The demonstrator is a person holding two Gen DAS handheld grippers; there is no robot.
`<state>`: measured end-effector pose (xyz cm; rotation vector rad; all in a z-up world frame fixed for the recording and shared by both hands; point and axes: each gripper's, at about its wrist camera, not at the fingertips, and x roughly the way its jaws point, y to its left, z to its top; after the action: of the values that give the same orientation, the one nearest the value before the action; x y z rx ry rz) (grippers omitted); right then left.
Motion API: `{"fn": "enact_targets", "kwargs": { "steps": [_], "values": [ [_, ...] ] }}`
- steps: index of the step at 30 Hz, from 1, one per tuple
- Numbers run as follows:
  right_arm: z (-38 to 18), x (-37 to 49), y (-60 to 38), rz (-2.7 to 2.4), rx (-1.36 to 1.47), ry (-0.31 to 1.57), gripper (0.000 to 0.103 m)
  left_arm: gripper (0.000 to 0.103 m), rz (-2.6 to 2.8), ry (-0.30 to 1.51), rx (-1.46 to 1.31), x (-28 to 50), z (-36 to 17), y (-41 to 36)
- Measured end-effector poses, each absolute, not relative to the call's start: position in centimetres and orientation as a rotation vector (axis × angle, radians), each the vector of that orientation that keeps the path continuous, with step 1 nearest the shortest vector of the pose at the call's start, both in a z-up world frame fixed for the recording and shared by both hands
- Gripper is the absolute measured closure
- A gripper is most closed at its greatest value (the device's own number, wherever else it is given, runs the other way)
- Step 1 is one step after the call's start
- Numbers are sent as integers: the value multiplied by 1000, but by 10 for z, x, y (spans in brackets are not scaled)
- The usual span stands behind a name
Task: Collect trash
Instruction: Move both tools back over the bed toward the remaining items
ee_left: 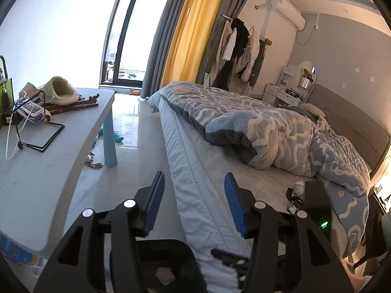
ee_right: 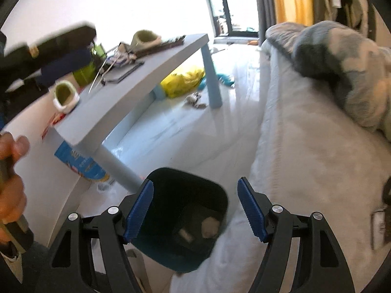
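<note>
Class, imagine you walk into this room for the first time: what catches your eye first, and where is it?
Probably the bright yellow curtain by the glass door, then the rumpled blue patterned duvet heaped on the bed at right. Nearer, a dark trash bin stands on the floor between the bed and the pale blue table, with a few scraps inside.

left gripper (ee_left: 193,202) with black angular linkage arms, ribbed blue finger pads (ee_left: 156,205), round silver pivot pins, right gripper (ee_right: 195,210) built alike, grey sleeve (ee_right: 29,268) left of it
</note>
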<state>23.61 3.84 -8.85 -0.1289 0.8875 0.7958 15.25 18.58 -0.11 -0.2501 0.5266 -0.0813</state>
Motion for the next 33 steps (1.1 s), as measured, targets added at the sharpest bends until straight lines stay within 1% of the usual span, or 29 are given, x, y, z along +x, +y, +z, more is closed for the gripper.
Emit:
{"fn": "enact_targets", "kwargs": {
  "steps": [8,12,20,22,26,28,30,33],
  "values": [
    [-73,246,-21,721,-69,829,31,44,-125,547,-218,168,-6,144],
    [-70,250,-48,685,-48,815,31,38,-153,559,-204,176,-9,122],
    [-68,257,-108,605,-4,793,31,29,-192,574,-181,191,-14,88],
    [-67,259,-126,584,14,785,31,25,-202,579,-178,195,-16,78],
    [-67,261,-151,551,29,778,31,23,-225,592,-161,202,-22,60],
    [-68,262,-162,537,30,774,31,19,-240,603,-148,206,-25,50],
    [-69,262,-174,519,19,769,27,15,-261,614,-133,209,-29,40],
    [-71,264,-193,502,13,761,25,13,-293,633,-100,214,-35,23]
  ]
}}
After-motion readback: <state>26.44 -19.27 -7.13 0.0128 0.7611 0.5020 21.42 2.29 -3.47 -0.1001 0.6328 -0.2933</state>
